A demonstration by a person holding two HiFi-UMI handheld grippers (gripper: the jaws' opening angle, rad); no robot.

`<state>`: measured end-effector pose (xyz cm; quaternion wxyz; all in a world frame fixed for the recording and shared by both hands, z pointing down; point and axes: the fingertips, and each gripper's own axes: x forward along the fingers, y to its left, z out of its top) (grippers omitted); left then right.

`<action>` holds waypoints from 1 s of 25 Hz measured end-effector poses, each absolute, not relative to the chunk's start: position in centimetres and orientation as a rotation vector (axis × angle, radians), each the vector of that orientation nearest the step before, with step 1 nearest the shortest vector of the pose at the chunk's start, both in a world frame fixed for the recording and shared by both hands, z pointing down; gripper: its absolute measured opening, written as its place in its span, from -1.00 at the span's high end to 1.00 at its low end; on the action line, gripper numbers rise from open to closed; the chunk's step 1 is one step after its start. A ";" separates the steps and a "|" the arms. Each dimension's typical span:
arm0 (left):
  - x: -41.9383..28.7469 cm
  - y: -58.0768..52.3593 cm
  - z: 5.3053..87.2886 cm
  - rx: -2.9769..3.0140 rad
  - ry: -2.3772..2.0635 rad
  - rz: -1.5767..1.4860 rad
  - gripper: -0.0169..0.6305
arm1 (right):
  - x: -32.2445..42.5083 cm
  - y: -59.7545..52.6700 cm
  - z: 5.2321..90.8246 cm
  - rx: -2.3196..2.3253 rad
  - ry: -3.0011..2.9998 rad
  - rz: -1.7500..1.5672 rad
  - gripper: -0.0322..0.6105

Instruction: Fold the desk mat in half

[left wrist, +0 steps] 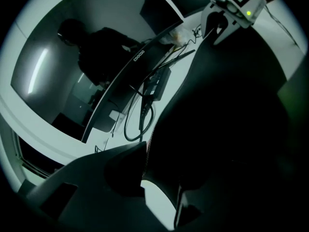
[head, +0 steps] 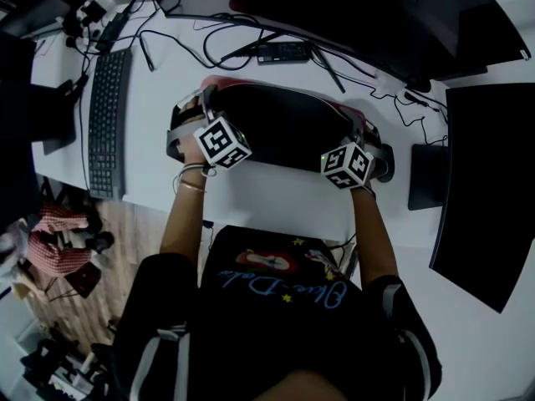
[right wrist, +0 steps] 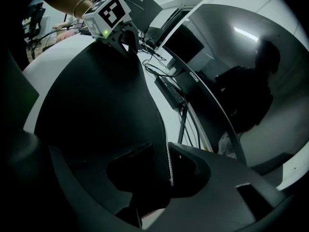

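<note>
The black desk mat (head: 280, 124) lies doubled over on the white desk (head: 276, 200), with a red strip of its other face along the far edge. My left gripper (head: 185, 125) is at the mat's left end and my right gripper (head: 376, 153) at its right end. In the left gripper view the mat (left wrist: 227, 105) has its edge between the left gripper (left wrist: 159, 187) jaws, with white desk showing in the gap. In the right gripper view the mat (right wrist: 96, 95) has its stitched edge standing between the right gripper (right wrist: 164, 173) jaws. Both stand slightly open on it.
A keyboard (head: 107, 124) lies at the desk's left. Tangled cables (head: 226, 44) and a small black box (head: 282, 53) sit behind the mat. A curved monitor (head: 351, 7) spans the back, and a dark screen (head: 489, 182) stands at the right.
</note>
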<state>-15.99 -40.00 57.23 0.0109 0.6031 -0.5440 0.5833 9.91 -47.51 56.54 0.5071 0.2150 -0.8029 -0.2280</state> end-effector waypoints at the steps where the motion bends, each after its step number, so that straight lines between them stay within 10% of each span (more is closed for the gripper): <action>1: -16.2 -40.0 57.2 1.875 -1.713 1.804 0.59 | 10.0 -47.7 56.4 0.533 -1.941 -0.543 0.65; 8: -17.7 -40.0 56.2 1.830 -1.851 1.612 0.18 | 10.9 -48.7 55.4 0.646 -1.966 -0.477 0.22; 25: -17.3 -35.5 47.7 1.993 -2.093 0.858 0.50 | 9.6 -45.5 46.2 0.951 -2.310 -0.293 0.20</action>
